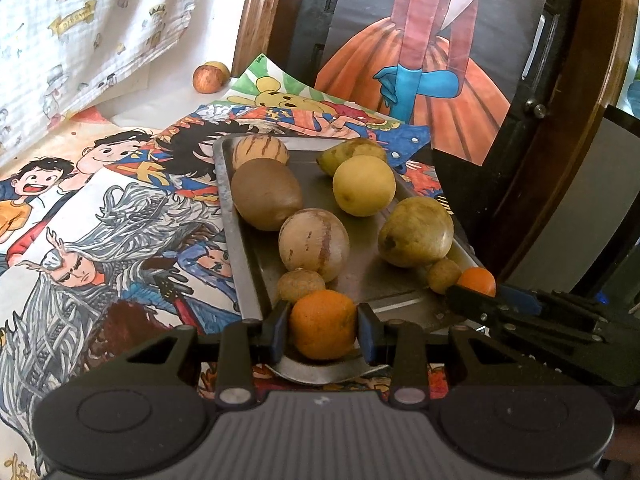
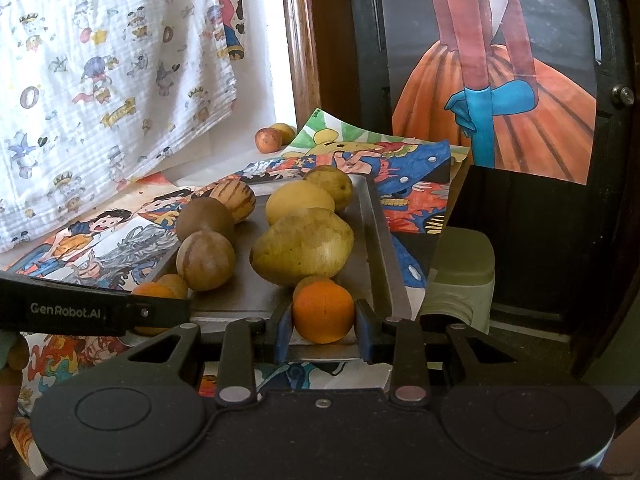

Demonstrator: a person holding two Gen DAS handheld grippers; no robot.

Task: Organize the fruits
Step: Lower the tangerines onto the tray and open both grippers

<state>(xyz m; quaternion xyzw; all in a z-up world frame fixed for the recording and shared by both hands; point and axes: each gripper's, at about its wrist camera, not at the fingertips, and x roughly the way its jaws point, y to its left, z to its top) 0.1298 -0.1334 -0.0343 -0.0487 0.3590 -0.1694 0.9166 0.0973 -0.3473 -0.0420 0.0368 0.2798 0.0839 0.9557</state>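
At the near edge of the metal tray [image 1: 236,240], two oranges are held, one per gripper. Left orange [image 1: 323,325] is pinched between the pads of the left gripper [image 1: 323,330], at the near-left corner; right orange [image 2: 323,307] is pinched by the right gripper [image 2: 323,322], at the near-right corner. Both sets of jaws are closed onto the fruit, blue pads seen touching the peel on either side. Whether each orange rests on the tray or is slightly lifted cannot be told.

Placement appears deliberate: two columns are formed along the tray, like mirrored by like. Just behind each orange a small brown fruit [image 1: 301,285] is set, then a striped round fruit [image 1: 314,243] and a kiwi-like fruit [image 1: 266,193] on the left side, a large yellow-green fruit [image 1: 416,231] and a lemon [image 1: 364,185] on the right side. Oranges judged to be closing each column.

Well beyond the far edge, two loose fruits [image 1: 208,77] lie on the table, apparently not yet sorted.
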